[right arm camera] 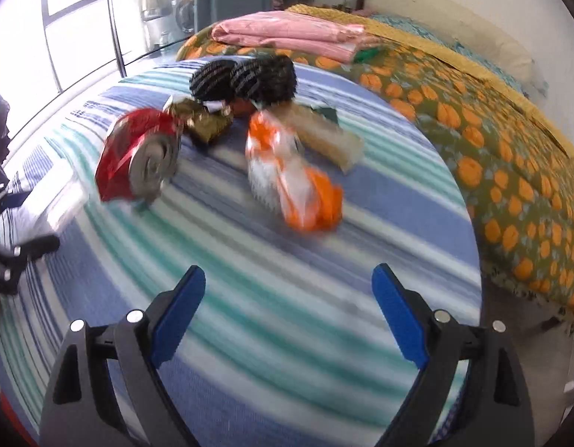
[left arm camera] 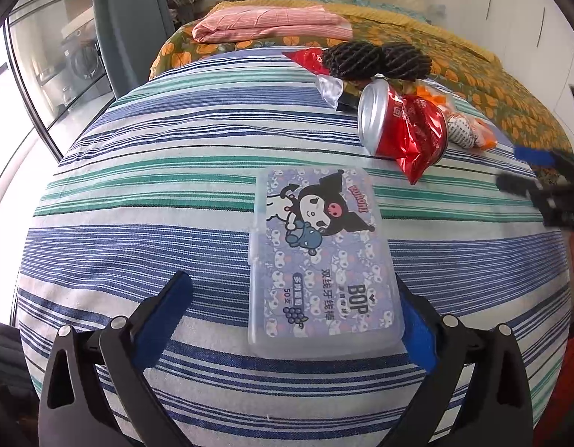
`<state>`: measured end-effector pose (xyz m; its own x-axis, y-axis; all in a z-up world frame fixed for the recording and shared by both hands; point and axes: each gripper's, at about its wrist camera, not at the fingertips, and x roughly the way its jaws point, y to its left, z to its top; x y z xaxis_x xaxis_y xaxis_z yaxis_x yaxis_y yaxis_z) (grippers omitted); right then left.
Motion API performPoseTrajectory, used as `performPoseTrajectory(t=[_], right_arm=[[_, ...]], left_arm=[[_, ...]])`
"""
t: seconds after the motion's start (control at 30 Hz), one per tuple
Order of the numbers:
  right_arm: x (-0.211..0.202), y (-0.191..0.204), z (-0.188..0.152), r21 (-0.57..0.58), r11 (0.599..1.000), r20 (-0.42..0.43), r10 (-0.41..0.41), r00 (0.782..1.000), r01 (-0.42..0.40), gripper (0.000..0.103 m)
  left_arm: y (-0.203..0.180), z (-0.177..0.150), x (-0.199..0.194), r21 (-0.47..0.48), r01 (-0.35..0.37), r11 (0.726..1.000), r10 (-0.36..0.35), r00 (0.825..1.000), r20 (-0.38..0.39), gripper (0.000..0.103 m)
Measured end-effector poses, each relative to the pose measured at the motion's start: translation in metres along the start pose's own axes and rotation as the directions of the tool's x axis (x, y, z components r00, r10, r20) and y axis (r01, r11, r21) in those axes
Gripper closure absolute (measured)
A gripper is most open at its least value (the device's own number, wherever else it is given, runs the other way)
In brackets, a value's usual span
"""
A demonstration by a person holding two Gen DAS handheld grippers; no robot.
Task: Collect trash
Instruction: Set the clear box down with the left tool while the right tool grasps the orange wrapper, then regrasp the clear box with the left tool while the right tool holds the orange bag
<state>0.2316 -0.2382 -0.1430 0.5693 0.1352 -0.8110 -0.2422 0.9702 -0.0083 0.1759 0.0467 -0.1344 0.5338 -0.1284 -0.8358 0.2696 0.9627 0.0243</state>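
While the trash pile (right arm camera: 227, 130) lies loose on the striped sheet (left arm camera: 138, 193), nothing looks collected yet: no bag or bin shows in either view, so where it goes can't be told. Ahead of the right gripper (right arm camera: 289, 309), well apart from its spread, empty jaws, sit an orange-white wrapper (right arm camera: 294, 178), a crushed red can (right arm camera: 138, 160) to the left of it, a gold-brown wrapper (right arm camera: 205, 123) and two black foam nets (right arm camera: 246, 78) at the far side. The left gripper (left arm camera: 294, 309) is spread wide too, holding nothing; a plastic floss-pick box (left arm camera: 320, 253) lies flat between its jaws, near end by the right pad, no pressing visible. Judgement: task early, all pieces left to pick. Left view only: the box print, a red foil wrapper (left arm camera: 417, 138) against the can, the right gripper at the far right edge. Right view only, blurred: the orange wrapper in full, a beige packet (right arm camera: 331, 141) beyond it, patterned quilt (right arm camera: 510, 149) to the right.
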Motion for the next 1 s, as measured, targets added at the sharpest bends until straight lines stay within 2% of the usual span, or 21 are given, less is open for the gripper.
performPoseTrajectory(t=[0.1, 0.2, 0.27, 0.3, 0.47, 0.6, 0.83, 1.0], right_arm=[[0.02, 0.004, 0.03, -0.049, 0.999, 0.003, 0.024, 1.0, -0.023, 0.015], [0.039, 0.005, 0.046, -0.055, 0.998, -0.015, 0.017, 1.0, -0.018, 0.015], [0.049, 0.002, 0.049, -0.019, 0.999, -0.04, 0.032, 0.999, -0.033, 0.028], [0.05, 0.0, 0.048, 0.001, 1.0, -0.038, 0.026, 0.999, -0.026, 0.042], [0.027, -0.011, 0.03, 0.149, 0.988, -0.035, 0.053, 0.998, -0.047, 0.043], [-0.002, -0.002, -0.001, 0.218, 0.976, -0.067, 0.028, 0.997, -0.012, 0.043], [-0.037, 0.031, -0.043, 0.223, 0.975, -0.043, 0.008, 0.999, 0.002, 0.042], [-0.049, 0.044, -0.055, 0.234, 0.972, -0.032, 0.023, 0.999, -0.015, 0.042]], left_arm=[[0.0, 0.0, 0.0, -0.003, -0.002, 1.0, 0.002, 1.0, 0.001, 0.005], [0.001, 0.001, 0.001, -0.004, 0.0, 1.0, 0.0, 1.0, 0.001, 0.005], [0.001, 0.001, 0.001, -0.004, 0.0, 1.0, 0.0, 1.0, 0.001, 0.004], [0.001, 0.001, 0.001, -0.004, 0.0, 1.0, 0.0, 1.0, 0.001, 0.004], [0.001, 0.001, 0.001, -0.004, 0.0, 1.0, 0.0, 1.0, 0.001, 0.004], [0.001, 0.001, 0.001, -0.004, 0.0, 1.0, 0.0, 1.0, 0.001, 0.004], [0.002, 0.002, 0.002, -0.005, 0.0, 1.0, 0.0, 1.0, 0.001, 0.004], [0.002, 0.002, 0.002, -0.003, 0.0, 1.0, 0.0, 1.0, 0.0, 0.004]])
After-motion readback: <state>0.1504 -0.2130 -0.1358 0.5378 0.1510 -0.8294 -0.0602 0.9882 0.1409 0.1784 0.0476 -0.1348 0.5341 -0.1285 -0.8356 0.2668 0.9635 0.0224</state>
